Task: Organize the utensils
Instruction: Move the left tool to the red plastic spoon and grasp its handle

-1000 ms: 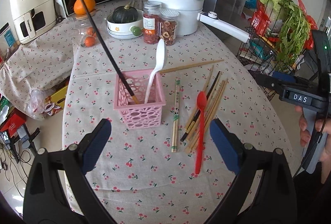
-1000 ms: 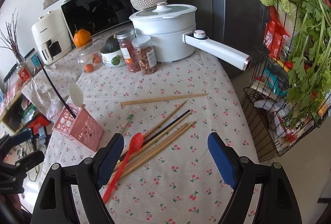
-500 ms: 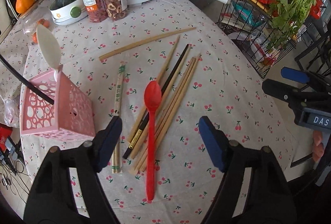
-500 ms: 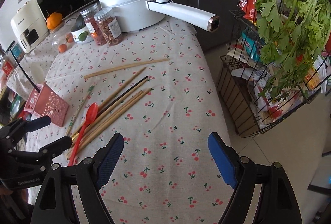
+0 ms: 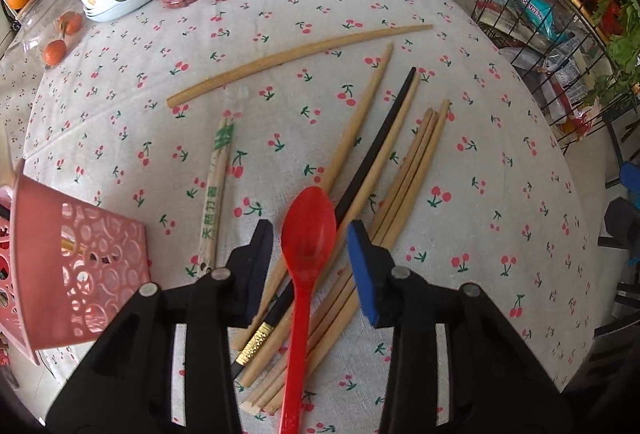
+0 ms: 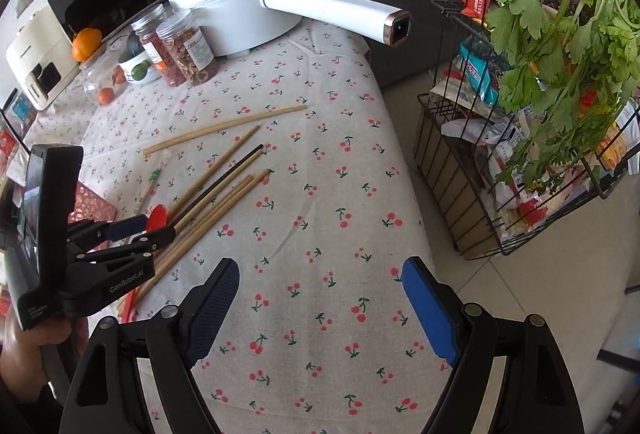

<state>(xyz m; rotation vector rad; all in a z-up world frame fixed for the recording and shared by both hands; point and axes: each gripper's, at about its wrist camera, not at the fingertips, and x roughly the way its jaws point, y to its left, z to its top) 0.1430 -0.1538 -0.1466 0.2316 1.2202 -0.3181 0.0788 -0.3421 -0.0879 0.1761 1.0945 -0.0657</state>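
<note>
At the left stands the pink perforated plastic basket, and just beside it the left tongs, a second ago hovering wide above, have dropped and narrowed to straddle the red plastic spoon, not yet pinching. It lies atop the loose wooden chopsticks on the cherry-print worktop. Light, stiff and probably slick, it wants gripping at the neck; the right tongs hang spread wide over bare cloth.

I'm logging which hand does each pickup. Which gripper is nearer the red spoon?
Left. The left gripper straddles the red spoon's bowl, jaws open on either side. The right gripper hovers open over bare tablecloth, well off to the spoon's right.
</note>
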